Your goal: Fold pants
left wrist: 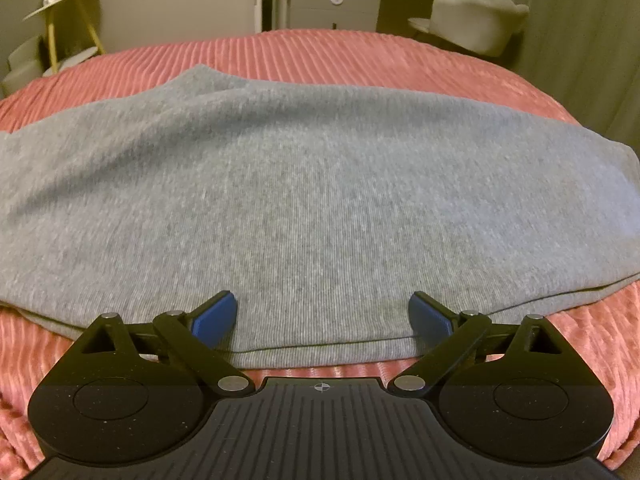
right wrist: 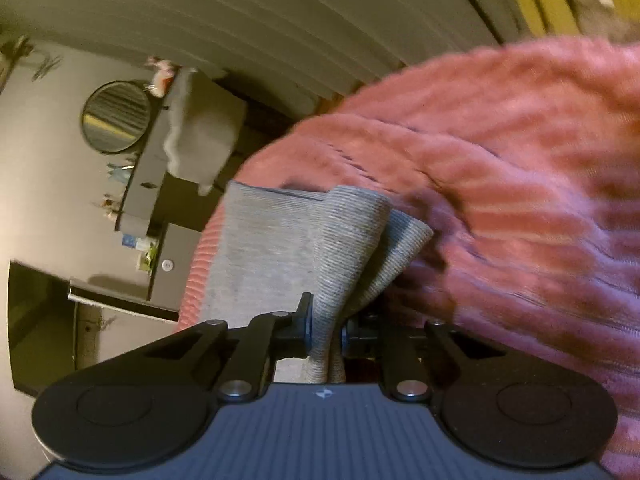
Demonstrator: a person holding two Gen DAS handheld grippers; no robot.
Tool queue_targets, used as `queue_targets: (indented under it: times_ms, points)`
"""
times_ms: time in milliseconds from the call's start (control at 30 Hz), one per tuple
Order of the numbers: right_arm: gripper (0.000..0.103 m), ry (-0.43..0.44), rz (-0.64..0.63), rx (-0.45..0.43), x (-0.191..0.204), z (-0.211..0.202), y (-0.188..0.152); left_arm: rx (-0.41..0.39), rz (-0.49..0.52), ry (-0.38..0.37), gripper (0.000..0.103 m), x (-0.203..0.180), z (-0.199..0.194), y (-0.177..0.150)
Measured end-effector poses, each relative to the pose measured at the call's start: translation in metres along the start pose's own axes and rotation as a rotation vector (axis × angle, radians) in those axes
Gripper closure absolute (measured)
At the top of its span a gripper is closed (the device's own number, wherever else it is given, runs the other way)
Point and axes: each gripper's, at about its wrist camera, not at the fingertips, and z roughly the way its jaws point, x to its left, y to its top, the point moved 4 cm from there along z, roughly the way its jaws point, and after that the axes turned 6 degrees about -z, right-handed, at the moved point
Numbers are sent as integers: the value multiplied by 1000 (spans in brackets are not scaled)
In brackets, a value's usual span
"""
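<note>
- Grey ribbed-knit pants point(left wrist: 312, 184) lie spread across a bed covered with a pink, ridged plush bedspread point(left wrist: 320, 56), reaching from the left edge of the left wrist view almost to the right edge.
- Near hem of the grey cloth runs just in front of the left gripper point(left wrist: 323, 316); two layers show along that edge.
- Left gripper's jaws stand wide apart, released, with the blue pads point(left wrist: 218, 314) over the near border of the pants and nothing clamped between them.
- Right gripper point(right wrist: 325, 330) has its jaws clenched on a bunched fold of the same grey pants point(right wrist: 280, 248), which rises from the pinch in upright pleats.
- Right wrist view is rolled sideways, so the pink bedspread point(right wrist: 520, 200) fills its right side.
- Far beyond the bed stand a grey cabinet with a round white knob point(left wrist: 334, 6) and a pale scalloped upholstered chair point(left wrist: 476, 20) on the right.
- A yellow-legged side table point(left wrist: 66, 20) stands at the far left.
- A round dark-framed mirror point(right wrist: 116, 117) hangs on the wall in the right wrist view.
</note>
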Motion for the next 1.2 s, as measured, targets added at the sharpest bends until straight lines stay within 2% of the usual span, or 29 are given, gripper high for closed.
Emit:
queue_targets:
  times_ms: [67, 233, 333, 433, 500, 600, 667, 733, 767, 833, 867, 900, 967, 1033, 1100, 1167, 1200]
  points:
    - [91, -19, -37, -4, 6, -1, 1, 0, -1, -1, 6, 0, 0, 0]
    - [91, -149, -97, 44, 3, 10, 1, 5, -11, -6, 6, 1, -1, 0]
    - [91, -191, -153, 25, 21, 6, 1, 8, -45, -22, 6, 7, -9, 0]
    - [91, -196, -350, -41, 74, -11, -4, -22, -103, -11, 6, 20, -23, 3]
    - [92, -175, -592, -96, 134, -26, -21, -70, -159, -1, 6, 34, -40, 8]
    - [92, -26, -1000, -121, 226, -51, -89, -139, -258, -23, 6, 60, -66, 9]
    - [91, 119, -1299, -79, 271, -64, -167, -174, -315, -21, 6, 78, -79, 3]
    - [90, 242, -1455, 34, 284, -62, -238, -182, -354, 16, 6, 93, -84, -5]
    - [90, 269, -1533, 82, 281, -56, -273, -165, -376, 21, 6, 98, -83, -9]
    - [89, 261, -1707, 206, 261, -32, -350, -141, -428, -10, 6, 105, -82, -14]
    - [89, 232, -1755, 298, 246, -17, -381, -134, -441, -23, 6, 107, -82, -15]
    - [87, 199, -1774, 356, 232, -6, -402, -131, -439, -25, 6, 107, -82, -16]
    - [86, 192, -1815, 202, 217, -11, -421, -124, -412, -17, 6, 102, -82, -18]
    - [85, 187, -1801, 188, 218, -16, -420, -121, -388, -26, 6, 99, -79, -17]
    - [74, 221, -1746, 250, 225, -22, -409, -108, -374, -25, 6, 96, -73, -14]
    - [50, 305, -1611, 321, 227, -35, -391, -86, -377, -29, 6, 97, -66, -13]
    - [44, 346, -1525, 343, 226, -43, -377, -74, -383, -38, 6, 97, -62, -13]
